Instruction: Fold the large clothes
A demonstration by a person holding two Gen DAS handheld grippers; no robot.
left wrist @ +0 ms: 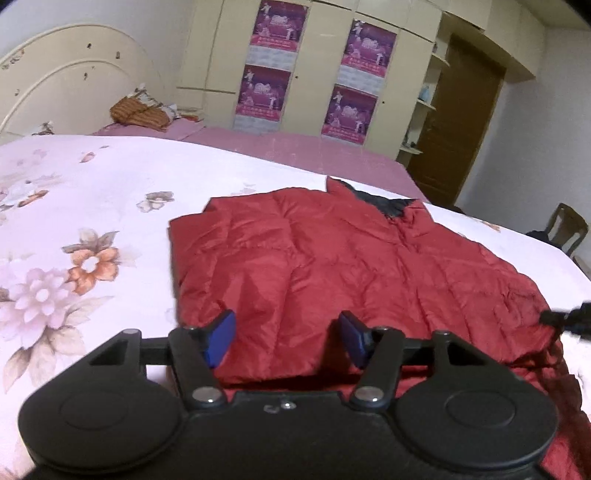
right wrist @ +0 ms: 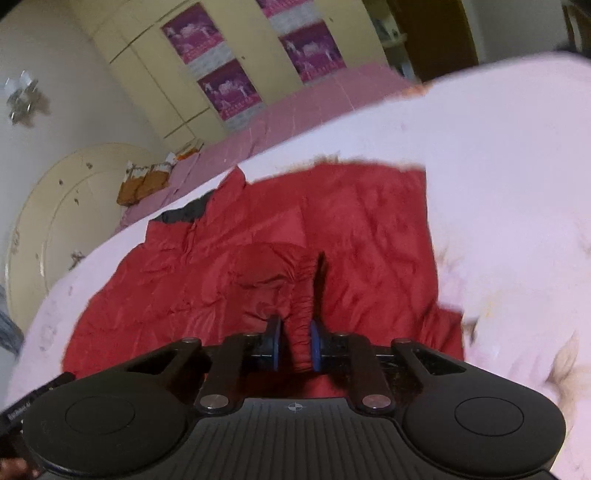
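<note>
Red jacket (left wrist: 351, 258) runs out of frame past the left gripper (left wrist: 288, 339), whose jaws stand apart, while the right gripper (right wrist: 295, 345) clamps its gathered cuff (right wrist: 301, 314), blurred.

Dim indoor light, blurred fisheye edges

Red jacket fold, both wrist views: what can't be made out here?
- Red jacket: near hem hidden behind the left gripper body, left wrist view.
- Which part the right gripper pinches: bunched and blurred, right wrist view.
- Posters: print too small, both views.
- Bedspread: motion-blurred, right wrist view.
</note>
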